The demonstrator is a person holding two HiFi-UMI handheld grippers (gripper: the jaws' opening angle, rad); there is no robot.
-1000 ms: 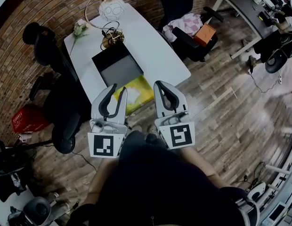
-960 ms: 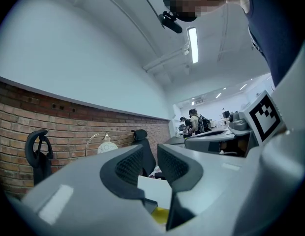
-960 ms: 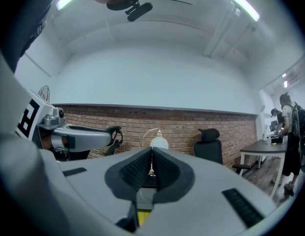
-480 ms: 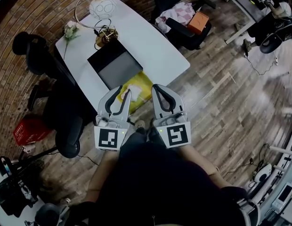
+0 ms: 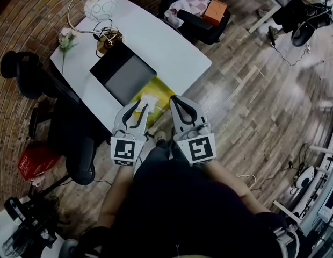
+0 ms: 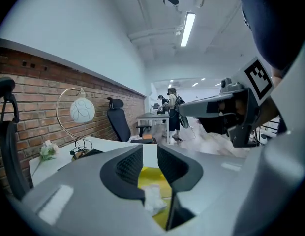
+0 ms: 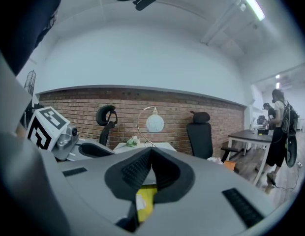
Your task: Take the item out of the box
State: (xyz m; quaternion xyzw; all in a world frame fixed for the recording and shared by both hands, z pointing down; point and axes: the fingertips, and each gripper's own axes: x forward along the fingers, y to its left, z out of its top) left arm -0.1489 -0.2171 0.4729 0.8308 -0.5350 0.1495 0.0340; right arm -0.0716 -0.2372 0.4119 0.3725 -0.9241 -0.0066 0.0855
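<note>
Left gripper point(image 5: 140, 107): the person is holding it low in front of the body, just off the near edge of the table point(image 5: 166, 47). Its jaws are standing apart and are gripping nothing; the gap between them is showing only the yellow packet point(image 5: 156, 87) beyond.

Right gripper point(image 5: 175, 100): it is sitting just beside the left one, with its jaw tips meeting and nothing caught between them.

Box point(image 5: 107, 63): it is lying open on the table, black-walled with a grey inside. What it is holding cannot be told.

Yellow packet: it is lying flat on the table just beside the box's near corner, outside it, with a white patch on top. Neither gripper is touching it.

A globe lamp point(image 5: 99, 7) is standing at the table's far end.
</note>
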